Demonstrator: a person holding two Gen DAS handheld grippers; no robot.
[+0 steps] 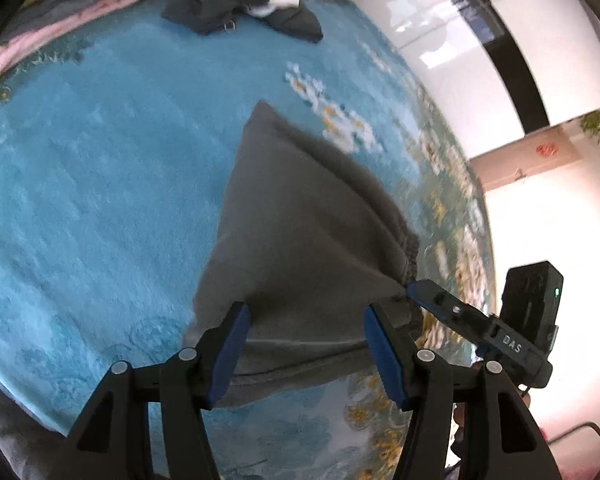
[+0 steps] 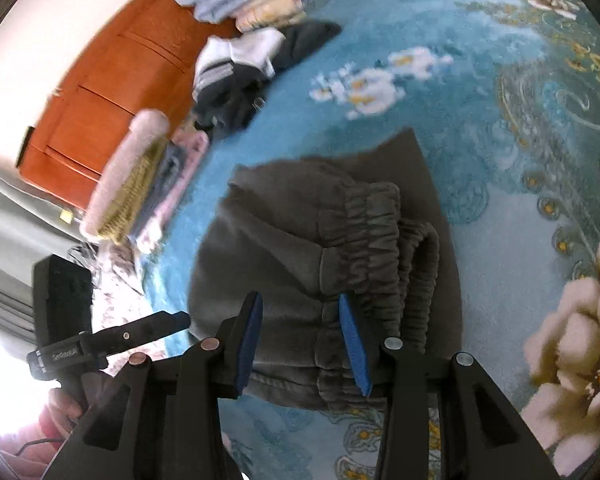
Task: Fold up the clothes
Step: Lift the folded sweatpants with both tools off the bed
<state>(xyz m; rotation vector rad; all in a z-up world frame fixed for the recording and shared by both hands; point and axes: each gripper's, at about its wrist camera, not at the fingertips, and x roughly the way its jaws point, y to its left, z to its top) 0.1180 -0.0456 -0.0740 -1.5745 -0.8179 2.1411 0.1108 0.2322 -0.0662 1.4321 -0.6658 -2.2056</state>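
Grey sweatpants [image 2: 300,240] lie part-folded on blue blanket [image 1: 100,160]; left gripper [image 1: 304,348] & right gripper [image 2: 300,336] both spread over them. Square edges b4 creasing, keep waistband [image 2: 364,232] flat

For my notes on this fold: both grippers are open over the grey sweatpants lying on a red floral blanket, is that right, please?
Not quite: the blanket is blue, not red, as the left wrist view shows. The rest holds: the left gripper and right gripper are both open over the grey sweatpants.
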